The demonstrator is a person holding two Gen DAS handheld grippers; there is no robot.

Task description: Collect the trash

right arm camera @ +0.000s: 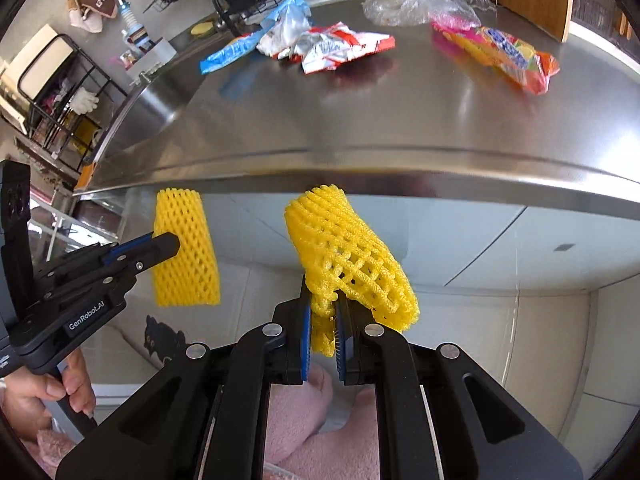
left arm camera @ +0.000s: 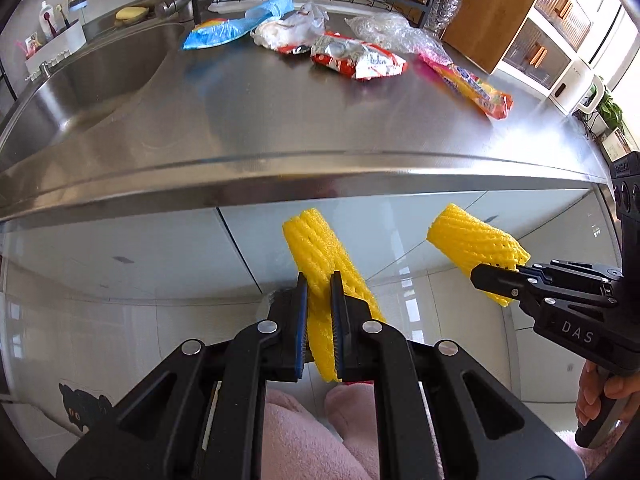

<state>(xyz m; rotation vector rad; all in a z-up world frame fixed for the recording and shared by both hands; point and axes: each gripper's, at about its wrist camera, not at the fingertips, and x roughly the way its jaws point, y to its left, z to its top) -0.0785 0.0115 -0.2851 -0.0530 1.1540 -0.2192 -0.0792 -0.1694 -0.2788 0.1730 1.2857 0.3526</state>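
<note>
below the steel counter edge, out in front of the cabinet fronts, two yellow foam fruit nets hang in the air, one per gripper. the left gripper is clamped on the first foam net; its lower end pokes out beneath the blue pads while its middle is hidden between the fingers. to its right, the right gripper is clamped on the second foam net, whose pinched corner is crushed and hard to read. only part of each hand shows: the right hand and the left hand, both cut off by the frame edge. beyond both grippers, on the countertop, lie four wrappers: a blue packet, a red-and-white packet, an orange-pink packet and a clear crumpled bag. a white crumpled lump sits among them, too indistinct to identify. pink fuzzy fabric under the grippers is mostly covered
</note>
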